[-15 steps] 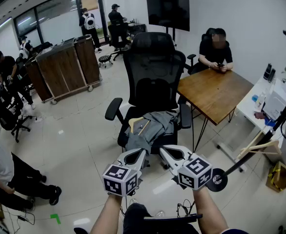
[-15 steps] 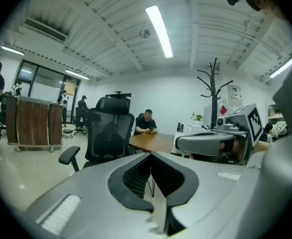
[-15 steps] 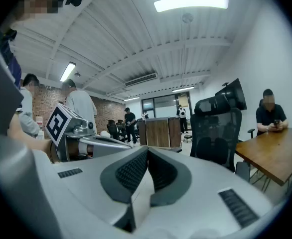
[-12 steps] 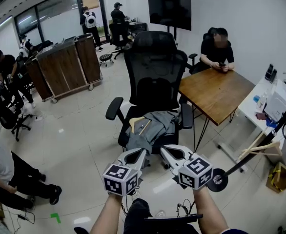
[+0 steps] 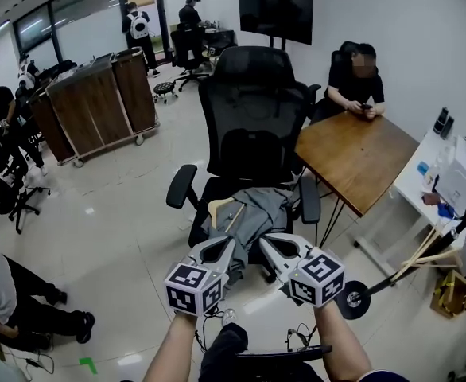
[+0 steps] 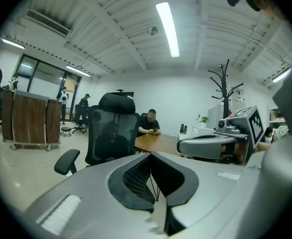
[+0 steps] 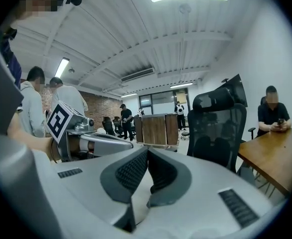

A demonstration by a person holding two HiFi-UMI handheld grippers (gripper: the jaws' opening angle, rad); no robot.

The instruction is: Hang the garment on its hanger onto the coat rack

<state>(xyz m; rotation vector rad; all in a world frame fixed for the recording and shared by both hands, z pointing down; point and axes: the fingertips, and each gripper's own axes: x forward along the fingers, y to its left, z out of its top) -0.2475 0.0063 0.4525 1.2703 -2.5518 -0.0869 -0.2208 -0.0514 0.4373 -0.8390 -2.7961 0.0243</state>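
A grey garment (image 5: 257, 212) lies crumpled on the seat of a black office chair (image 5: 253, 110), with a wooden hanger (image 5: 222, 207) showing at its left edge. My left gripper (image 5: 228, 243) and right gripper (image 5: 265, 242) hover side by side just in front of the seat, a little short of the garment. Both are shut with nothing between the jaws, as the left gripper (image 6: 150, 157) and right gripper (image 7: 147, 152) show in their own views. The black coat rack (image 6: 226, 86) stands to the right; in the head view its pole (image 5: 424, 249) slants up from a round base.
A wooden table (image 5: 359, 156) with a seated person (image 5: 360, 82) stands right of the chair. A white desk (image 5: 448, 177) is at far right, with a spare wooden hanger (image 5: 428, 253) by the rack pole. Wooden cabinets (image 5: 98, 102) and several people stand at left.
The head view has shifted slightly, so the chair sits a little lower and larger. Both grippers stay shut, side by side in front of the seat.
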